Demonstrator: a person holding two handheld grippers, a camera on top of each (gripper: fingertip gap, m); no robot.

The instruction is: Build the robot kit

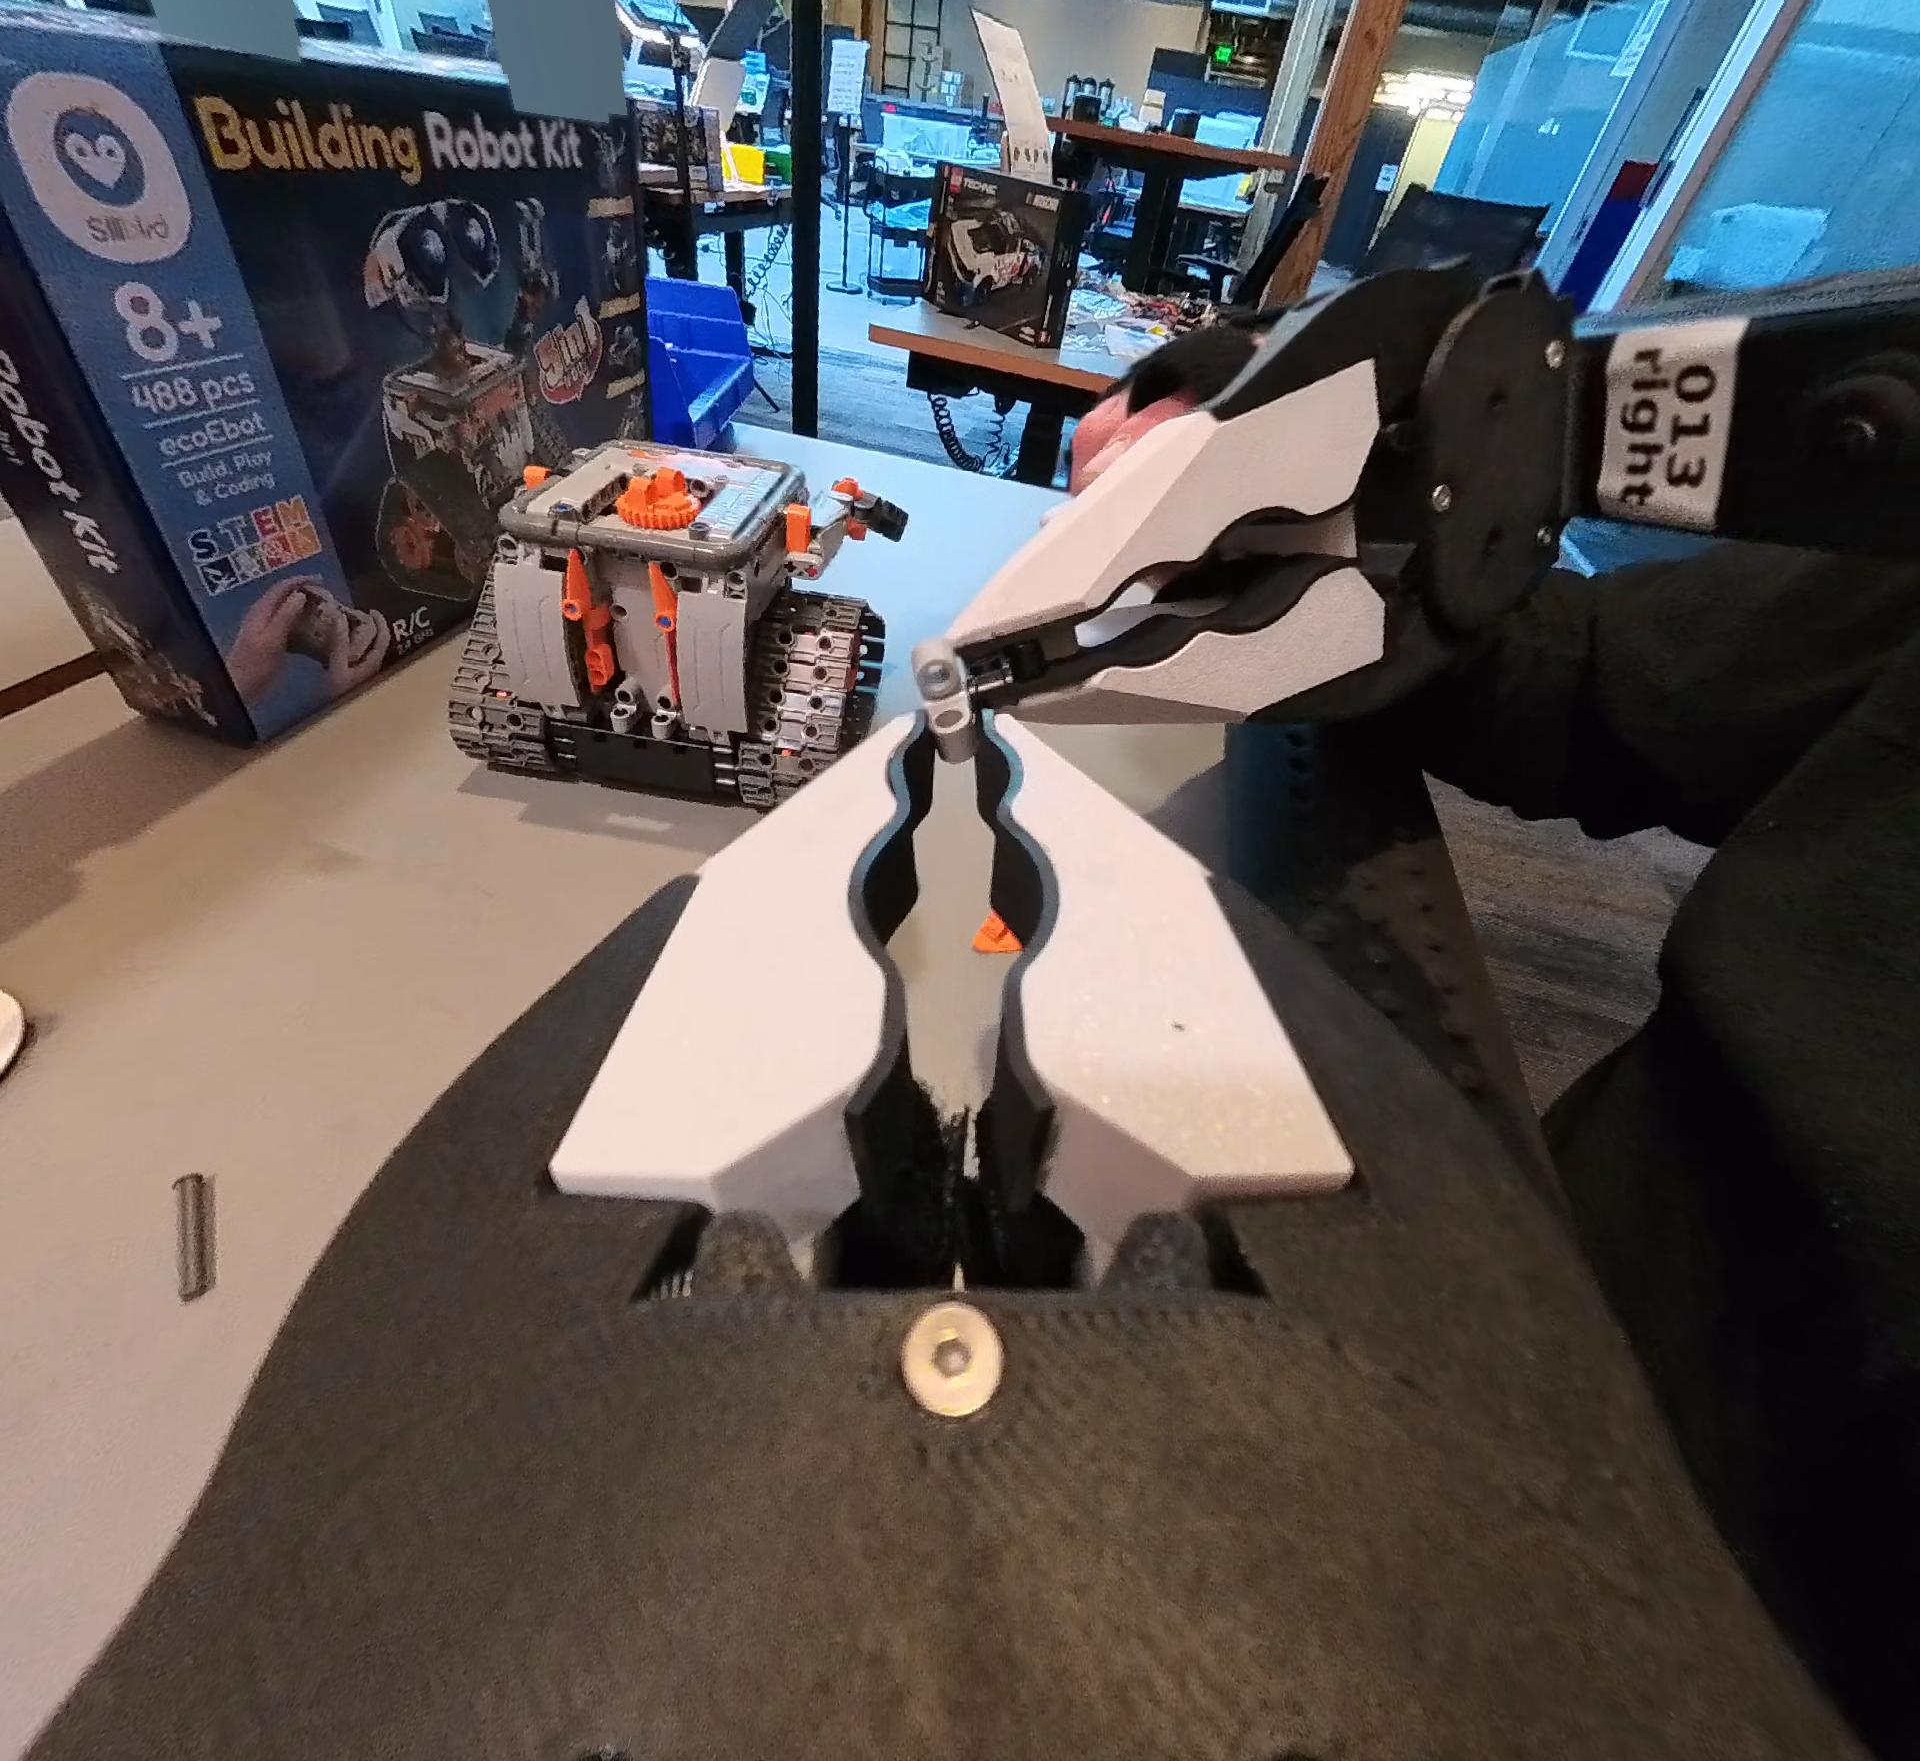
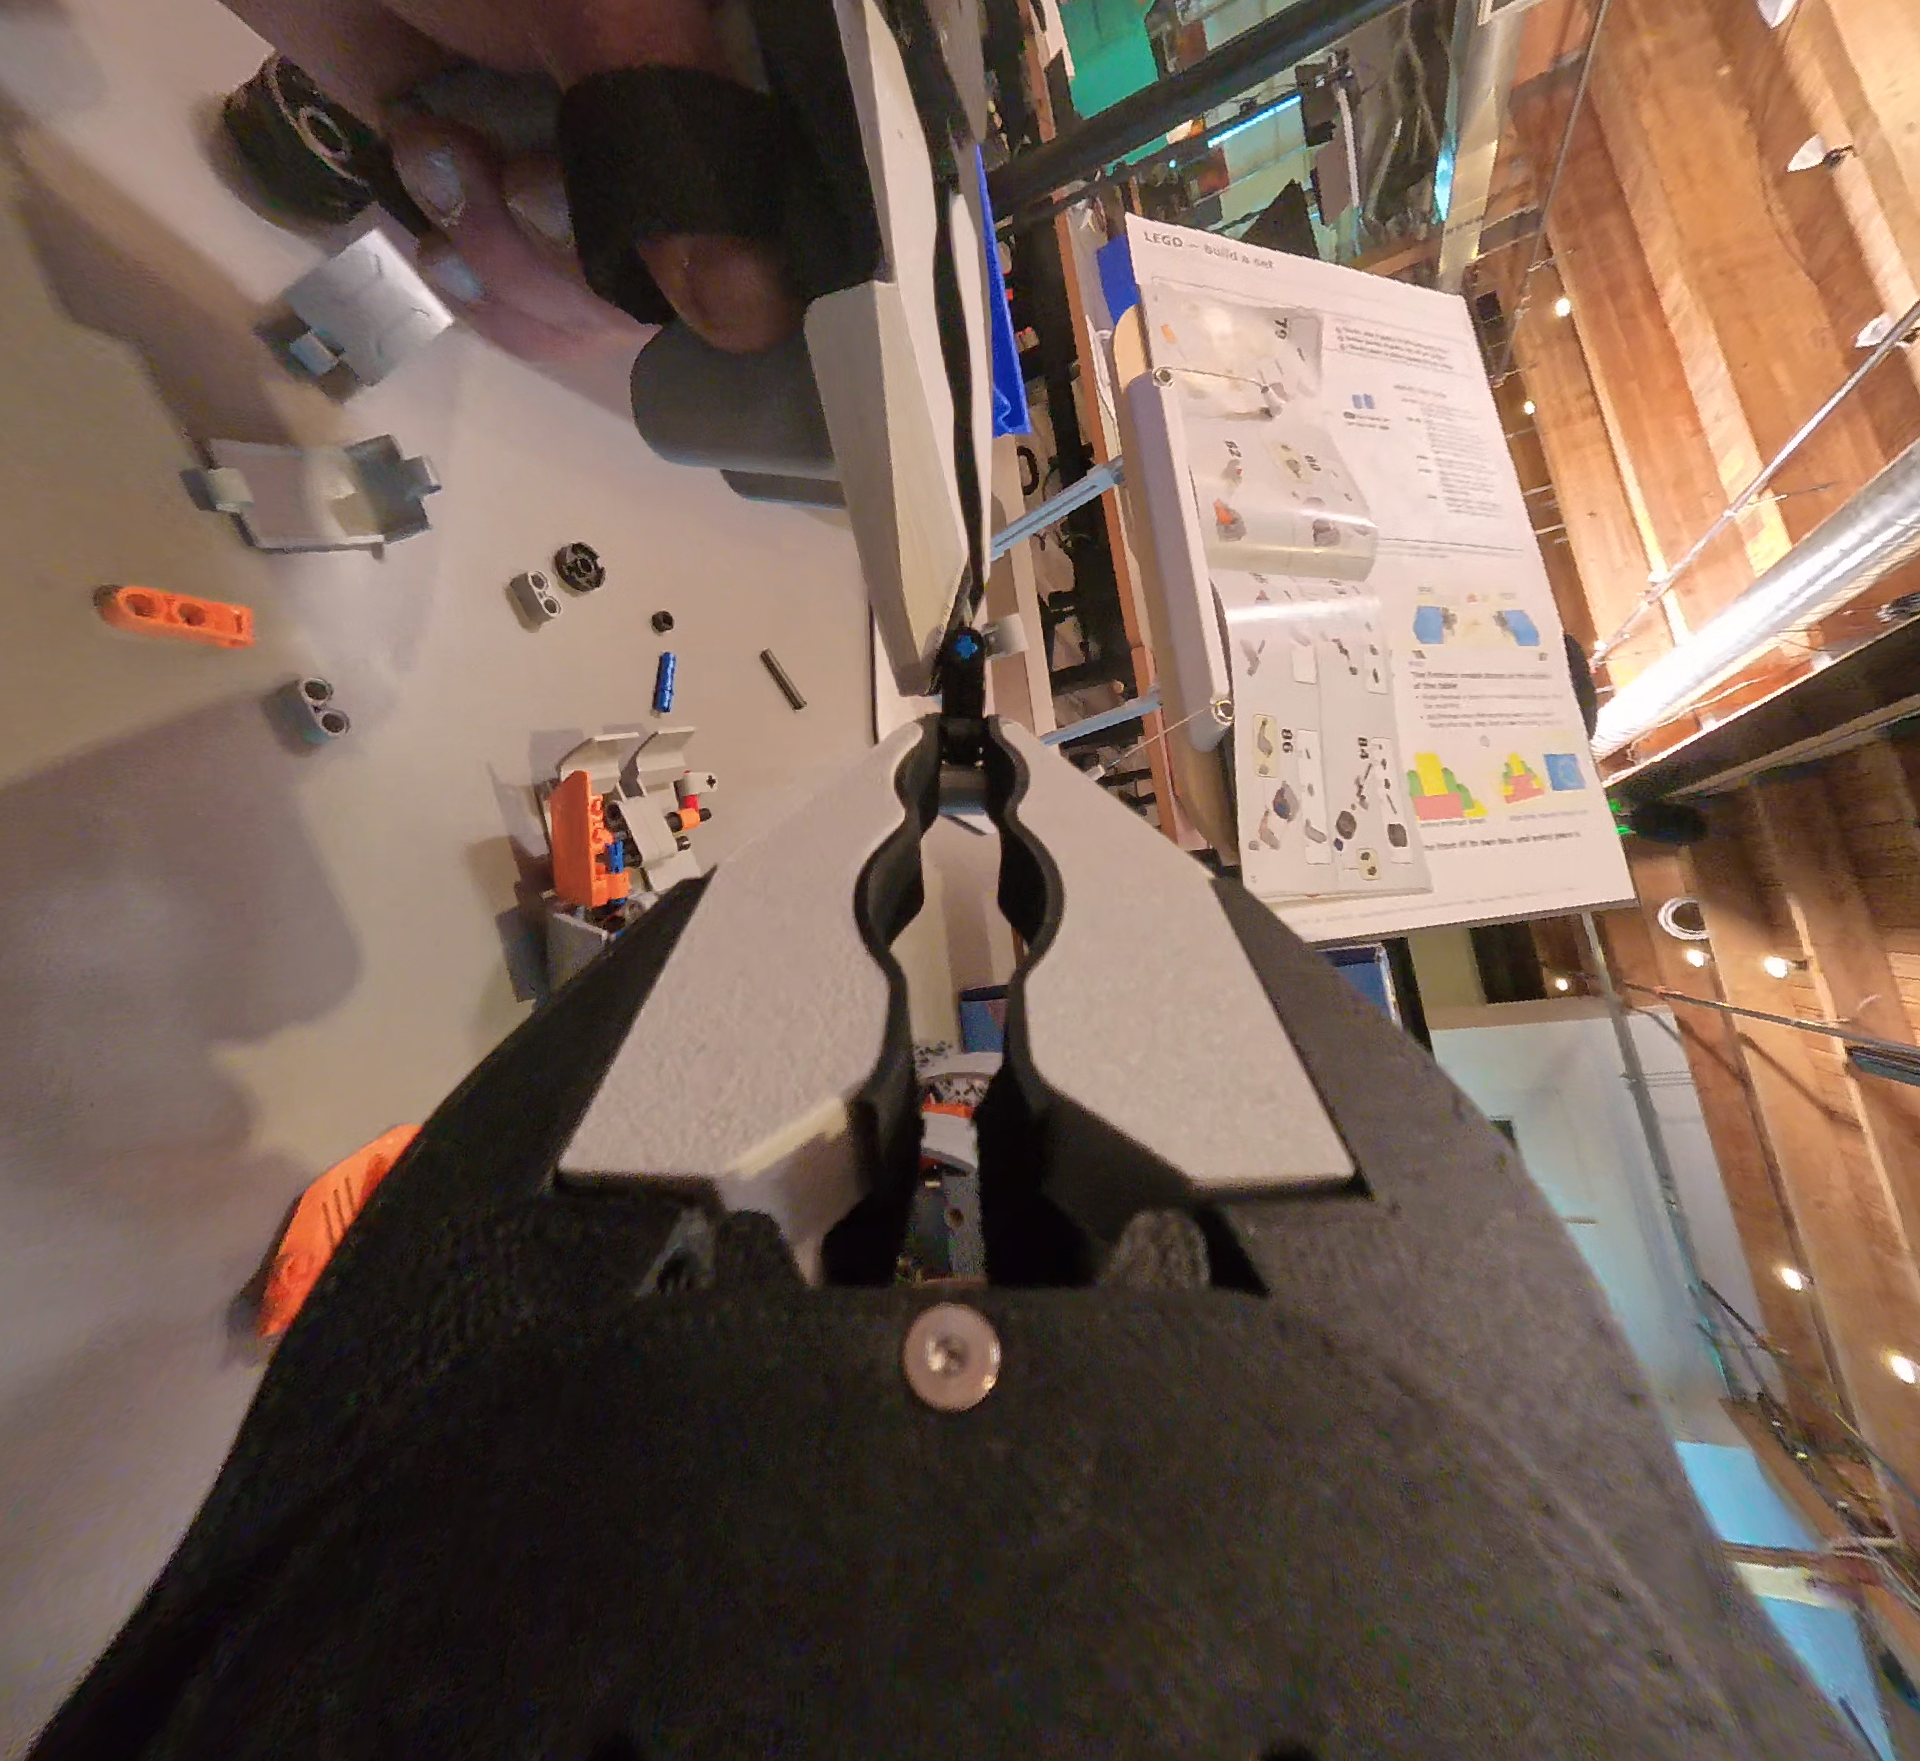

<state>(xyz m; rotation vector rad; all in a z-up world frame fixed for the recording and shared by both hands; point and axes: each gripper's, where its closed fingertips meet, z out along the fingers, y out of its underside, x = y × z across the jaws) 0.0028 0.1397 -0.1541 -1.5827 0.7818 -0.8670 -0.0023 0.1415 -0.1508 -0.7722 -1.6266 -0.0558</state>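
Note:
My left gripper (image 1: pixel 951 743) is shut on a small grey connector piece (image 1: pixel 948 695) and holds it above the table. My right gripper (image 1: pixel 985 669) comes in from the right, shut on a small black pin piece (image 1: pixel 1006 665) that meets the grey connector. In the right wrist view my right gripper (image 2: pixel 961 743) pinches the black piece (image 2: pixel 962 703), which has a blue cross-shaped end (image 2: pixel 966 672). There the left gripper (image 2: pixel 968 646), with a hand on it, reaches down from the top and touches that end. A grey and orange tracked robot model (image 1: pixel 665 620) stands on the table behind.
A blue kit box (image 1: pixel 312 340) stands at the back left. A short dark axle (image 1: pixel 194 1233) lies near the left. Loose parts lie on the grey table (image 2: pixel 156 880): an orange beam (image 2: pixel 171 615), grey panels (image 2: pixel 312 490), a black wheel (image 2: pixel 301 137), a small sub-assembly (image 2: pixel 623 828). An instruction sheet (image 2: pixel 1351 568) stands beyond. The grippers are tip to tip, or close to it. Both grippers' tips are roughly 20 centimeters from the black wheel (image 2: pixel 301 137).

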